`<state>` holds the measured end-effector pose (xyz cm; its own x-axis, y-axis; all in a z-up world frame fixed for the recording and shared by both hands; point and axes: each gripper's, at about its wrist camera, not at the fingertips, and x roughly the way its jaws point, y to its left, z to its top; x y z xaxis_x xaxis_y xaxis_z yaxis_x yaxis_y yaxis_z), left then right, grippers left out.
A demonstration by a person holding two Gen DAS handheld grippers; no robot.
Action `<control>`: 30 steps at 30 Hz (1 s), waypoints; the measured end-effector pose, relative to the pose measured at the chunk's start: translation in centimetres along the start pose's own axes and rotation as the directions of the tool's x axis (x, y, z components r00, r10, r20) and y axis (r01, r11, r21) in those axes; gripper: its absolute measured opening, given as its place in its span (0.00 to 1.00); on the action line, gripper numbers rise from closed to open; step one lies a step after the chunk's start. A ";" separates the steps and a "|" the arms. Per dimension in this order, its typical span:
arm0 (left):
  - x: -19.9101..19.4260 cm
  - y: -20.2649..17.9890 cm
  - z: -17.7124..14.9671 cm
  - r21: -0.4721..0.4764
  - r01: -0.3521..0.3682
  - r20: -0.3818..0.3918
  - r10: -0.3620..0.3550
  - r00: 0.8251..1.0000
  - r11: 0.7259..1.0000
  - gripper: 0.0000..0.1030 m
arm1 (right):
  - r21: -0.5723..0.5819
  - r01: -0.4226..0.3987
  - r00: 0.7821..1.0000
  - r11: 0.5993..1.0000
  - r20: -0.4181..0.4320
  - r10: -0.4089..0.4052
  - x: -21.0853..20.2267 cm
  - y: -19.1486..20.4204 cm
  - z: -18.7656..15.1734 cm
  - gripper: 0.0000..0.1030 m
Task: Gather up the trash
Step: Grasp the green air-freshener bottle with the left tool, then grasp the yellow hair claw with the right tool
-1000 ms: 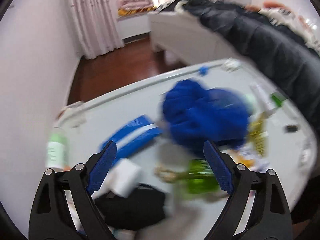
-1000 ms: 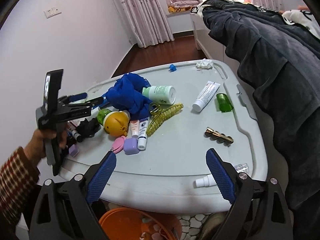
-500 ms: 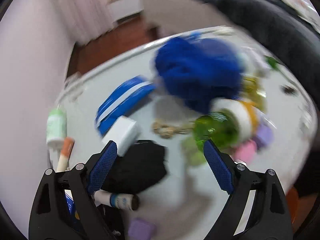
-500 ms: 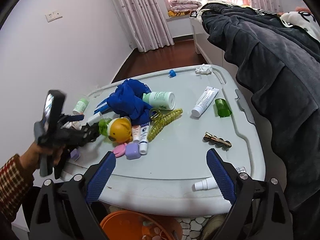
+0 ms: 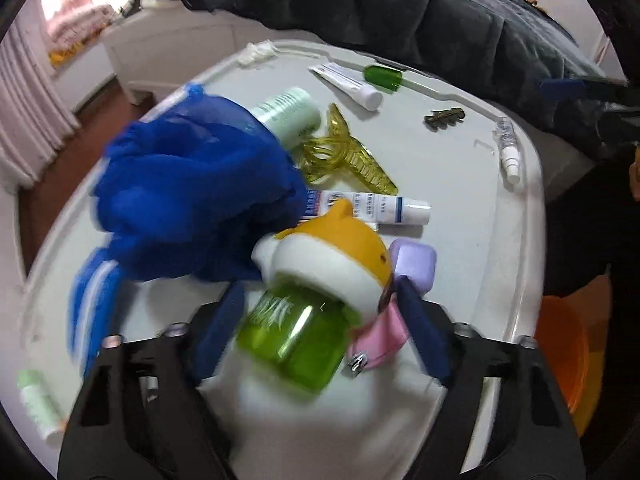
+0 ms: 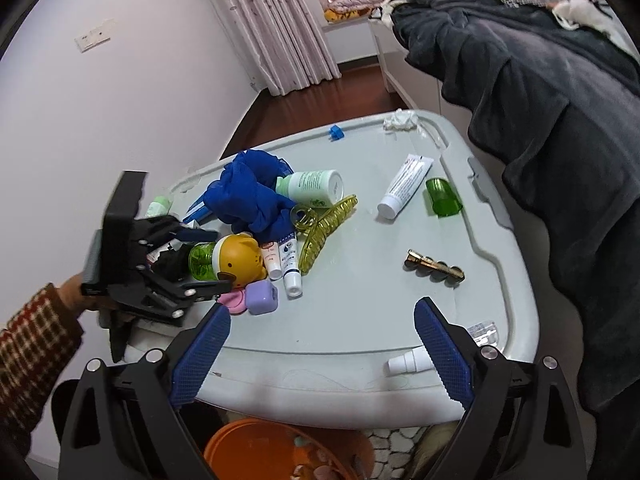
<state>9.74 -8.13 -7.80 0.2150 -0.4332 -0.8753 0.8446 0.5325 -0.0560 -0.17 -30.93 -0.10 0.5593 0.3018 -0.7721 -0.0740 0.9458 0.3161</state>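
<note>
A green bottle with a yellow and white animal-shaped top (image 5: 312, 300) lies on the grey table (image 5: 460, 208). My left gripper (image 5: 320, 328) is open, its blue fingers on either side of the green body, apart from it. In the right wrist view the left gripper (image 6: 208, 260) reaches the bottle (image 6: 224, 258) from the left. My right gripper (image 6: 320, 352) is open and empty above the table's front edge (image 6: 320, 392). A crumpled white tissue (image 6: 400, 120) lies at the far edge.
A blue cloth (image 6: 252, 196), pale green bottle (image 6: 312, 188), yellow hair claw (image 6: 324, 228), tubes (image 6: 404, 192), green cap (image 6: 442, 198), purple box (image 6: 262, 298), gold clip (image 6: 432, 270) and spray bottle (image 6: 412, 360) lie about. An orange bin (image 6: 280, 452) stands below. Dark bedding (image 6: 560, 120) is right.
My left gripper swung right and came down around the green bottle, which now sits between its open fingers. My right gripper stayed almost still.
</note>
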 end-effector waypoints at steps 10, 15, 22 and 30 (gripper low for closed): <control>-2.4 -0.4 -1.9 -0.253 -0.038 0.035 0.048 0.998 0.967 0.64 | -0.019 0.047 0.999 0.999 0.024 -0.046 0.2 0.0 0.3 0.89; -6.0 -2.6 -3.0 -0.333 -0.069 0.083 0.102 0.991 0.941 0.64 | -0.110 0.135 0.991 0.985 0.000 -0.136 2.8 1.7 1.9 0.89; -10.1 -5.1 -4.2 -0.432 -0.036 0.227 0.147 0.963 0.901 0.64 | -0.175 0.160 0.982 0.971 -0.069 -0.174 10.7 4.0 5.6 0.84; -10.7 -5.1 -5.5 -0.460 -0.017 0.250 0.148 0.957 0.888 0.64 | -0.146 0.146 0.972 0.978 -0.162 -0.169 18.1 3.5 6.7 0.44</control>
<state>0.41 -2.27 -0.82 0.4535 -0.5177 -0.7255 0.5208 0.8145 -0.2557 15.16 -22.96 -9.27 0.4224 0.1528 -0.8934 -0.1114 0.9870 0.1161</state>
